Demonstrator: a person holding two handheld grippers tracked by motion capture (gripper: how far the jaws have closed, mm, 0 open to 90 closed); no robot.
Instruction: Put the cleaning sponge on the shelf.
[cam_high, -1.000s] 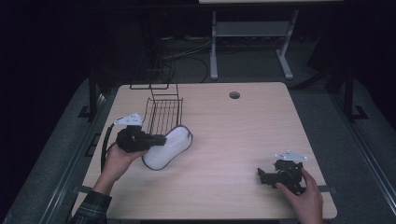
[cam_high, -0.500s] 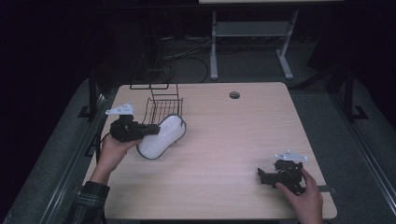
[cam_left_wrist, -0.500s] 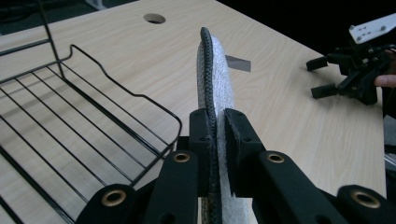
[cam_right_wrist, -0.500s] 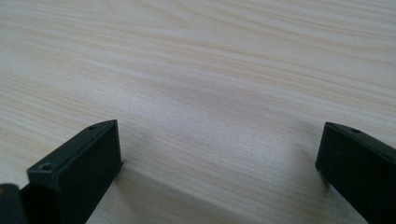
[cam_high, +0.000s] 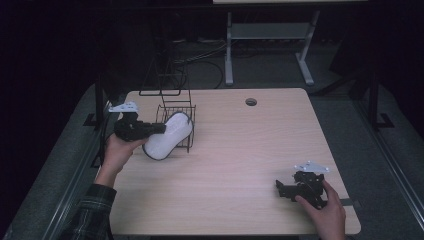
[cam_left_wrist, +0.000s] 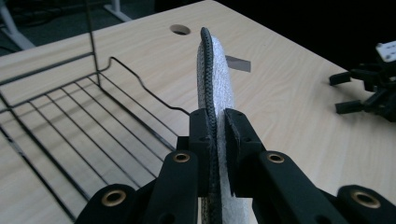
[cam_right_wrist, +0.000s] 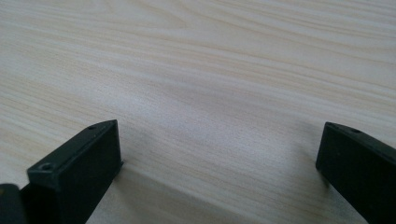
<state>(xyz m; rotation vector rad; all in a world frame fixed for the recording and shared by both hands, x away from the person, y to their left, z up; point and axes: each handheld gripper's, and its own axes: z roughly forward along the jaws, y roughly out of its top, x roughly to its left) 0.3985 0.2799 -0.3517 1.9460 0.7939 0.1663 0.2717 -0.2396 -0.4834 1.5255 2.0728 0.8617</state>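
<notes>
A white oval pad (cam_high: 167, 136) with a dark rim is held on edge at the table's left, its far end over the front of a black wire rack (cam_high: 179, 111). My left gripper (cam_high: 159, 129) is shut on the pad's near edge. The left gripper view shows both black jaws of the left gripper (cam_left_wrist: 217, 126) clamping the pad (cam_left_wrist: 215, 74), with the wire rack (cam_left_wrist: 70, 121) just to its left. My right gripper (cam_high: 280, 189) rests on the table at the front right, open. In the right gripper view, bare wood lies between the spread jaws of the right gripper (cam_right_wrist: 219, 140).
The wooden table (cam_high: 250, 145) has a round cable hole (cam_high: 251, 102) near its back edge. A wire frame (cam_high: 162, 75) stands behind the rack. A metal stand (cam_high: 265, 35) and cables lie on the floor beyond. The table's edges drop to dark floor.
The left hand has carried the pad away from me and slightly up, from the open table to the front of the wire rack. The right gripper has kept still.
</notes>
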